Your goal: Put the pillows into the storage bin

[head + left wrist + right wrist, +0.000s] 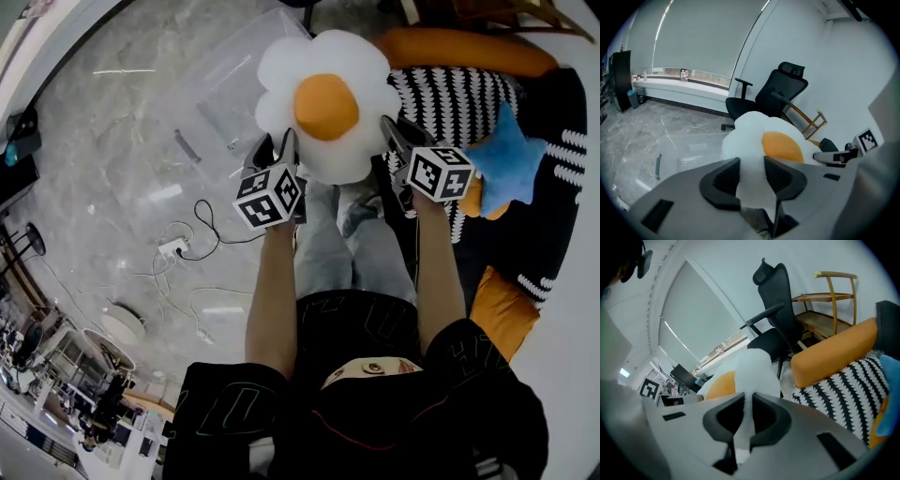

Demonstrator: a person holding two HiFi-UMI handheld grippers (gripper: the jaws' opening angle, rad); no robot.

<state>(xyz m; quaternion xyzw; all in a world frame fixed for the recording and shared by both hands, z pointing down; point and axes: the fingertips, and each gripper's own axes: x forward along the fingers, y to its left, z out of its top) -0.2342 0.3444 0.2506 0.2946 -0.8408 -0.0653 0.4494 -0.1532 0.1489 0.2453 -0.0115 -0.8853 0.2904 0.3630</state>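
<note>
A white flower-shaped pillow (281, 66) with an orange centre hangs in the air between my two grippers. My left gripper (277, 152) is shut on a white petal at its lower left edge. My right gripper (394, 133) is shut on a petal at its right edge. In the left gripper view the white fabric (752, 133) is pinched between the dark pads of that gripper (750, 177). The right gripper view shows a thin fold of the pillow (757, 366) squeezed in the right gripper (749, 417). A clear plastic storage bin (220, 80) stands on the marble floor beyond the pillow and to its left.
On the dark sofa at the right lie an orange bolster (469, 49), a black-and-white zigzag pillow (450, 98), a blue star pillow (511, 159) and an orange cushion (502, 309). A power strip with cables (173, 248) lies on the floor. A black office chair (773, 93) stands behind.
</note>
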